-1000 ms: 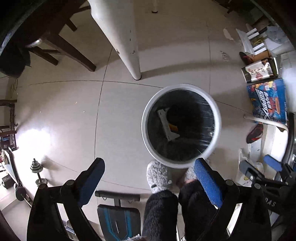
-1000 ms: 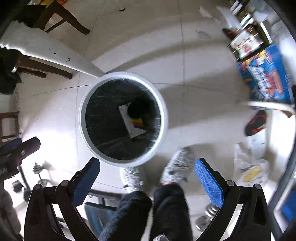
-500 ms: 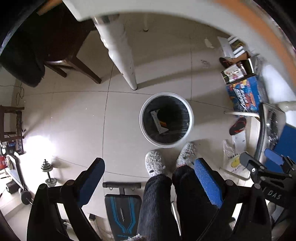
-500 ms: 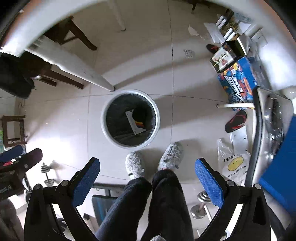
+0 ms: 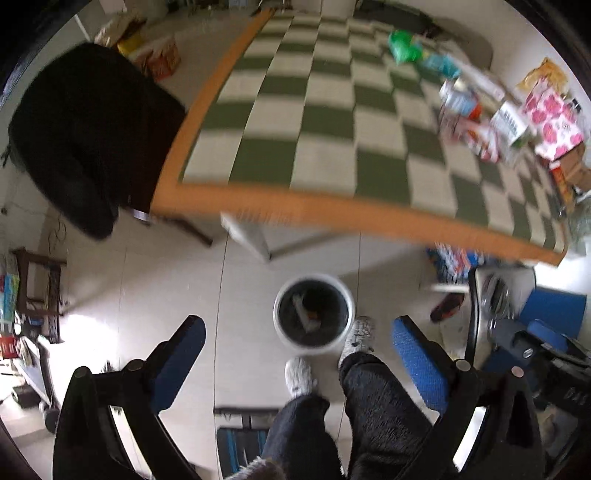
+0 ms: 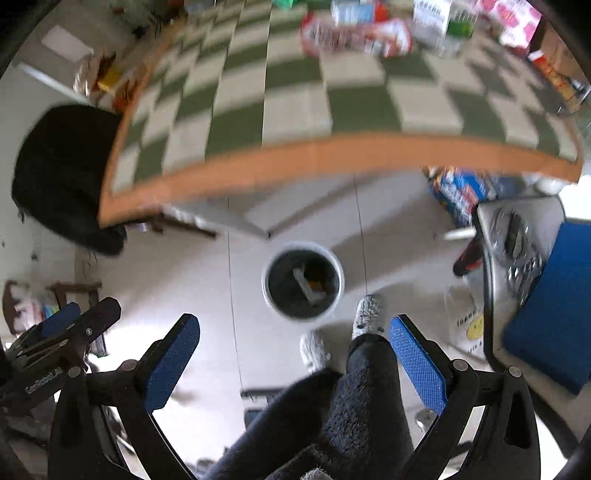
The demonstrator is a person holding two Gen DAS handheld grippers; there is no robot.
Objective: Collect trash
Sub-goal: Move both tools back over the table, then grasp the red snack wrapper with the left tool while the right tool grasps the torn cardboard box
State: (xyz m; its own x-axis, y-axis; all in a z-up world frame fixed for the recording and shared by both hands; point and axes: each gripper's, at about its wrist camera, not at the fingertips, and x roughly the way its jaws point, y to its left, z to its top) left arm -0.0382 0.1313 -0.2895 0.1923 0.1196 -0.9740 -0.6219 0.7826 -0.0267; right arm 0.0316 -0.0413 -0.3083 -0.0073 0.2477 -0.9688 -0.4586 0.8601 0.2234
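Observation:
A white round trash bin (image 5: 281, 332) with a black liner stands on the tiled floor below the table edge; it also shows in the right wrist view (image 6: 266, 295). White and orange scraps (image 5: 306, 317) lie inside it. Several packets and cartons (image 5: 480, 122) lie at the table's far right, also in the right wrist view (image 6: 362, 33). My left gripper (image 5: 295, 354) is open and empty high above the floor. My right gripper (image 6: 293, 350) is open and empty, level with it. Both frames are blurred.
The table (image 5: 332, 218) has a green and white checked cloth and an orange edge. A black chair (image 5: 88, 136) stands at its left. A person's legs and grey slippers (image 5: 299, 376) stand by the bin. Boxes (image 6: 461, 192) and a blue chair (image 6: 550, 306) lie to the right.
Both grippers have risen from just above the bin to above table height. The bin has shrunk in view and the tabletop has come into sight. Both stayed open and empty.

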